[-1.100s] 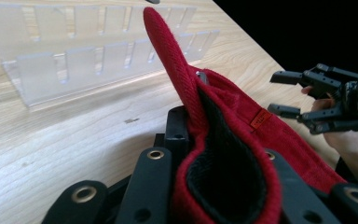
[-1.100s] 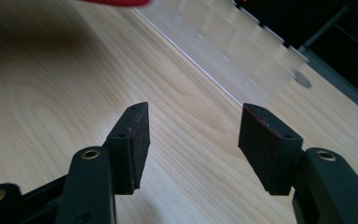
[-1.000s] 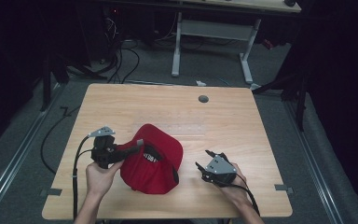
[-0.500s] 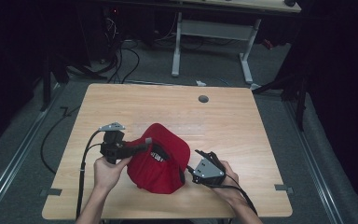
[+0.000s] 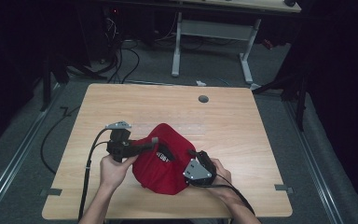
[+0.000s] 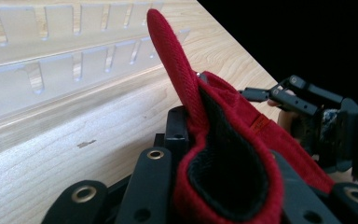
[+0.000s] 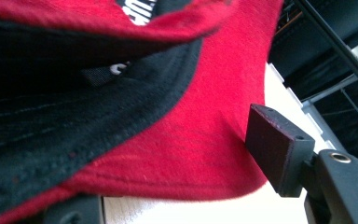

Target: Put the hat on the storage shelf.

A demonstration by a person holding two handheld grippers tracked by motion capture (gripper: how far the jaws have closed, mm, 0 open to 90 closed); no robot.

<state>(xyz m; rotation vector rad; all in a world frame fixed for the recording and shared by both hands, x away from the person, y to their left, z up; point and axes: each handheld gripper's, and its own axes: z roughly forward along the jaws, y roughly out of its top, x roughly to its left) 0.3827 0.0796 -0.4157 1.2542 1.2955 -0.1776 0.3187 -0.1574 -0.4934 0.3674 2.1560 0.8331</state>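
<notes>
A red cap (image 5: 165,161) with a black lining and white lettering lies bunched on the wooden table (image 5: 242,130) near its front edge. My left gripper (image 5: 151,142) comes at it from the left and is shut on its rim. In the left gripper view the cap (image 6: 223,140) rises folded from between the jaws, and the right gripper (image 6: 279,95) shows beyond it. My right gripper (image 5: 193,154) is at the cap's right side, and its jaws have just been opening. In the right gripper view the cap's edge (image 7: 205,93) lies between the jaws, beside one pad (image 7: 275,144).
A round grommet hole (image 5: 203,99) sits at the table's far side. A clear slotted strip (image 6: 51,42) lies on the tabletop beyond the cap. Behind the table stand another desk's white legs (image 5: 214,32), with cables (image 5: 126,51) on the floor.
My left gripper has moved right and a little up with the cap's rim, bunching the cap. My right gripper has slid left up to the cap's side.
</notes>
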